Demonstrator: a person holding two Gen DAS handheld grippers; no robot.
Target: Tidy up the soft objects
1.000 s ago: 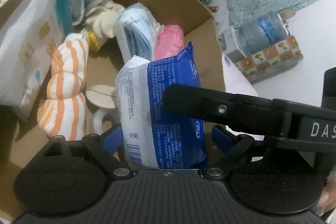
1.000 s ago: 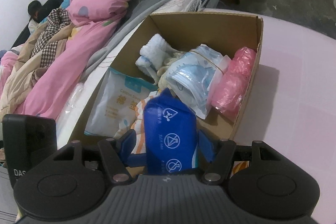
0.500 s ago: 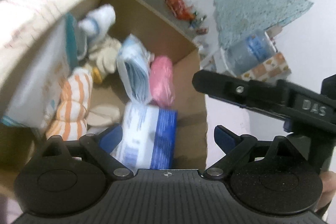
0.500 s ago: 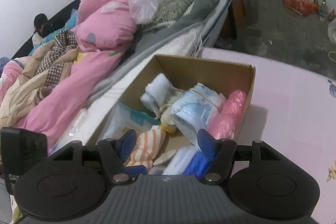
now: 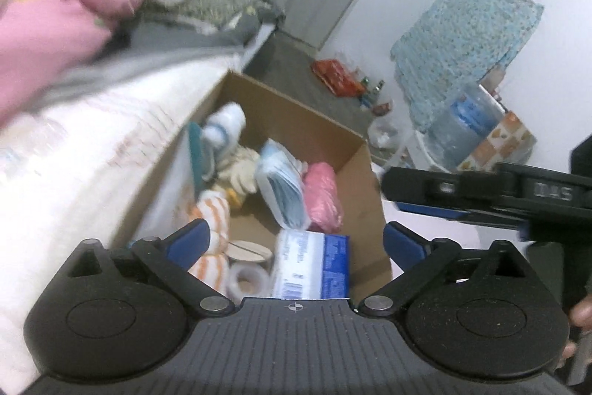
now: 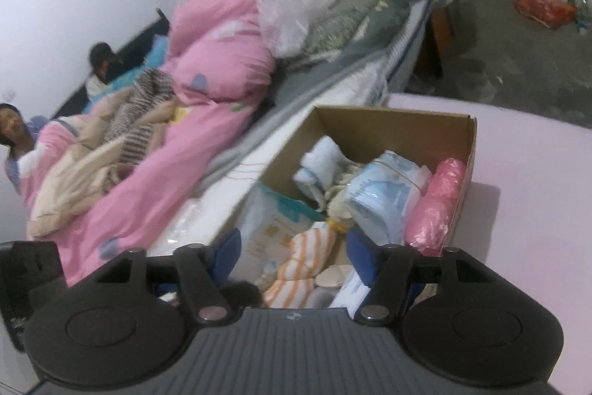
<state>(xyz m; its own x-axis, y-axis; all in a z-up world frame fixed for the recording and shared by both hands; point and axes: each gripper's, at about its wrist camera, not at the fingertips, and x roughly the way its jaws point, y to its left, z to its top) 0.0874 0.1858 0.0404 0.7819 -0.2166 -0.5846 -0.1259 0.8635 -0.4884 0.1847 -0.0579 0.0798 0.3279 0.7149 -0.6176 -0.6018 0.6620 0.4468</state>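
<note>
Fingers (image 5: 192, 241) spread above box rim (image 5: 296, 100)

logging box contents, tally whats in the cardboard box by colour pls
In the cardboard box:
blue and white: 4 (wipes pack, mask bundle, rolled cloth, white pouch with teal edge)
pink: 1 (pink roll)
orange striped: 1 (striped cloth)
cream: 1 (cream glove)
white: 1 (tape roll)
tan: 1 (tan disc)
Total: 9

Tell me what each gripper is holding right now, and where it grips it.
Nothing is held. The left gripper and right gripper are both open and empty above the cardboard box; the blue-and-white pack lies loose inside the box.
</note>
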